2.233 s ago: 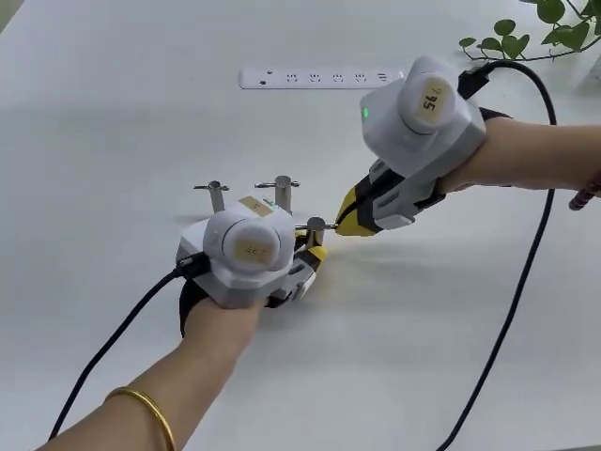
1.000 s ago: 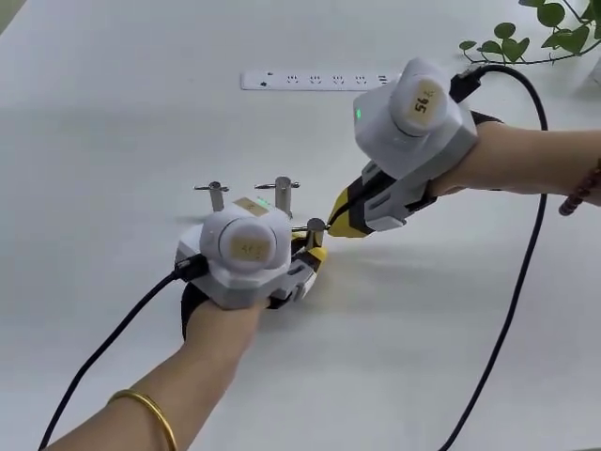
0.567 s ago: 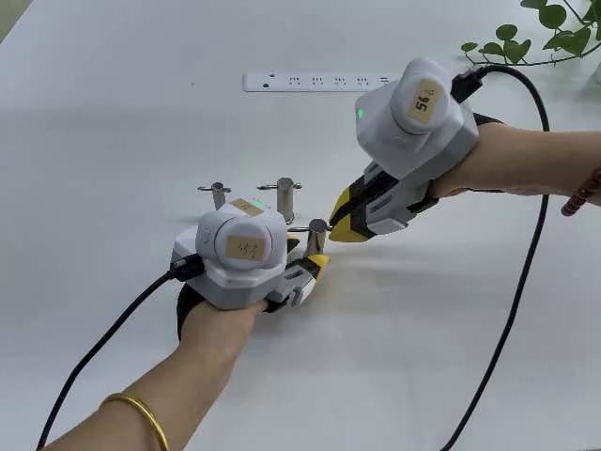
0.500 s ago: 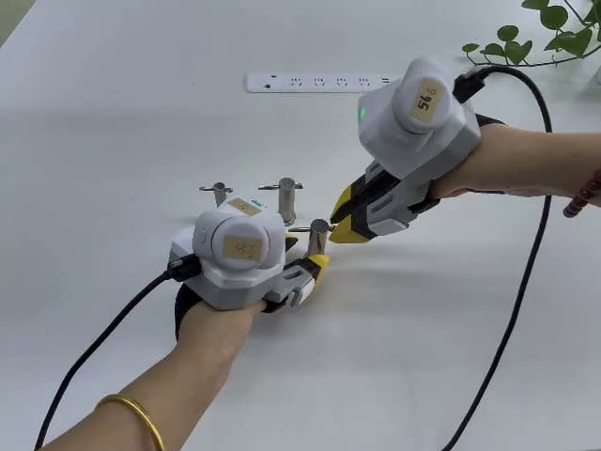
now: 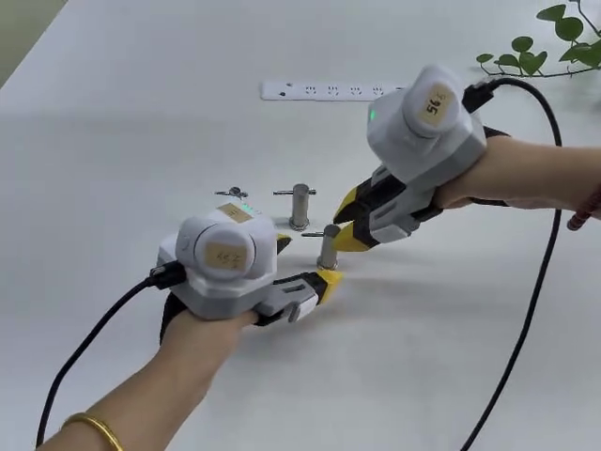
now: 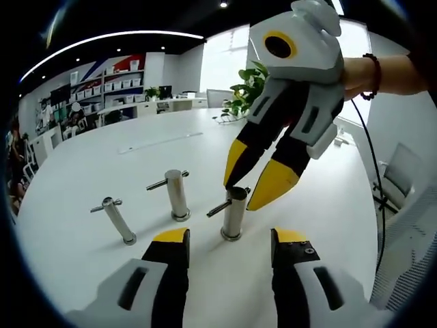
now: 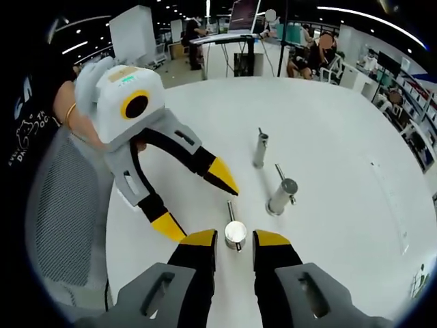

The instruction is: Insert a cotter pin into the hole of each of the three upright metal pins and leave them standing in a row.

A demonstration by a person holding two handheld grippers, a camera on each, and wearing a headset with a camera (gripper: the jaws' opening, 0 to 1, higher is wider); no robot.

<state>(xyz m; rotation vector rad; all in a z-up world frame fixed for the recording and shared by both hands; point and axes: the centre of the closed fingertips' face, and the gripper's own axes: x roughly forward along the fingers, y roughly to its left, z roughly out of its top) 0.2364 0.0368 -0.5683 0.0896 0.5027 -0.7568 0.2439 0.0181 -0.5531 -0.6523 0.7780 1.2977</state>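
1. Counted: three short upright steel pins with flared bases, standing in a slanting row on the white tabletop point(image 5: 141, 141): nearest steel pin point(image 6: 233, 213), middle steel pin point(image 6: 177, 197), farthest steel pin point(image 6: 117, 220).
2. Counted as well: three thin wire cotter pins, one lying crosswise through the head of each: nearest cotter pin point(image 6: 217, 209), middle cotter pin point(image 6: 157, 183), farthest cotter pin point(image 6: 99, 206).
3. Two yellow-tipped grippers. Left gripper point(image 5: 305, 260) spread wide and holding nothing, jaws just short of the nearest steel pin's base on either side, seemingly clear of it.
4. Right gripper point(image 6: 244, 191) also parted and gripping nothing, jaws flanking the head of the nearest steel pin, tips just beside the protruding end of its cotter.
5. Steel pins judged rigid, dense for their size, smooth and rather slippery; with so narrow a foot, easily toppled by a sideways nudge. Best taken low on the shank, squarely, below the cross hole.
6. Cotter pins judged light, springy and easily bent; best pinched at the head end and pushed straight along the hole's line, never levered.
7. Judged nearly finished: every hole apparently filled, all three standing.
8. One long white power strip point(image 5: 329, 90), well apart at the far side.
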